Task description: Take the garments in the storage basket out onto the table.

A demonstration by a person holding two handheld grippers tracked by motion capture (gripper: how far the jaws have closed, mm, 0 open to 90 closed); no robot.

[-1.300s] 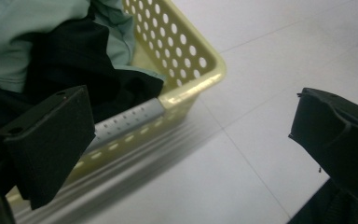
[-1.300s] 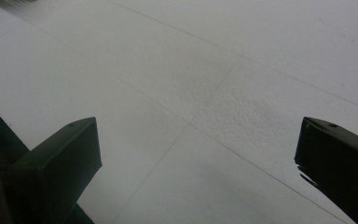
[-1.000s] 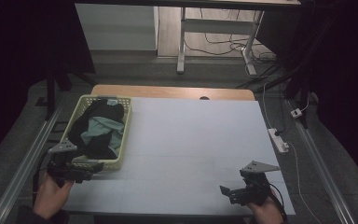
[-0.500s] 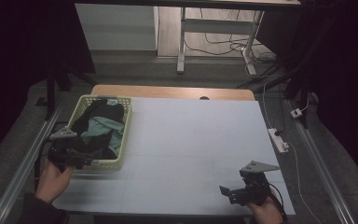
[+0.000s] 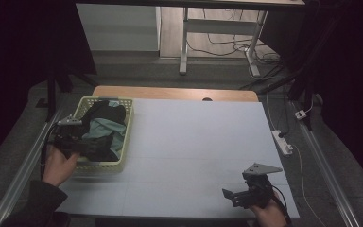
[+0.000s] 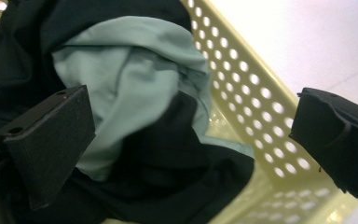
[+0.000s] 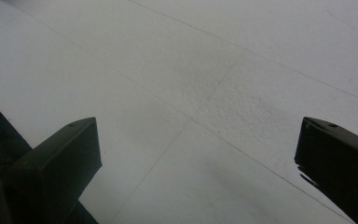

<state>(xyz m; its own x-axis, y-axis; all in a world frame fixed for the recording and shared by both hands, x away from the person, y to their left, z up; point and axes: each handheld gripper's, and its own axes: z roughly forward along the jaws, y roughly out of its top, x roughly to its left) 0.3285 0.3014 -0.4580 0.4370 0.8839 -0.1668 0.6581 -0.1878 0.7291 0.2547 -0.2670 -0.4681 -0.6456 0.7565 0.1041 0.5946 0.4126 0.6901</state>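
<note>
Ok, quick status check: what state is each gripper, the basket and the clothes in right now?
Left gripper: open, jaws over the clothes.
Right gripper: open, holding nothing, over the white table.
Pale yellow perforated plastic basket: upright, holding clothes.
Black garment: crumpled in basket.
Light green garment: crumpled, among the black cloth.

- White power strip [image 5: 282, 142]: lying on the floor, ahead and to the right of the right gripper [image 5: 232, 196].
- Metal rail [image 5: 20, 168]: running along the table side, just left of the left gripper [image 5: 86, 148].
- White desk leg [image 5: 184, 45]: standing well beyond both grippers, loose cables [image 5: 227, 43] trailing beside it.
</note>
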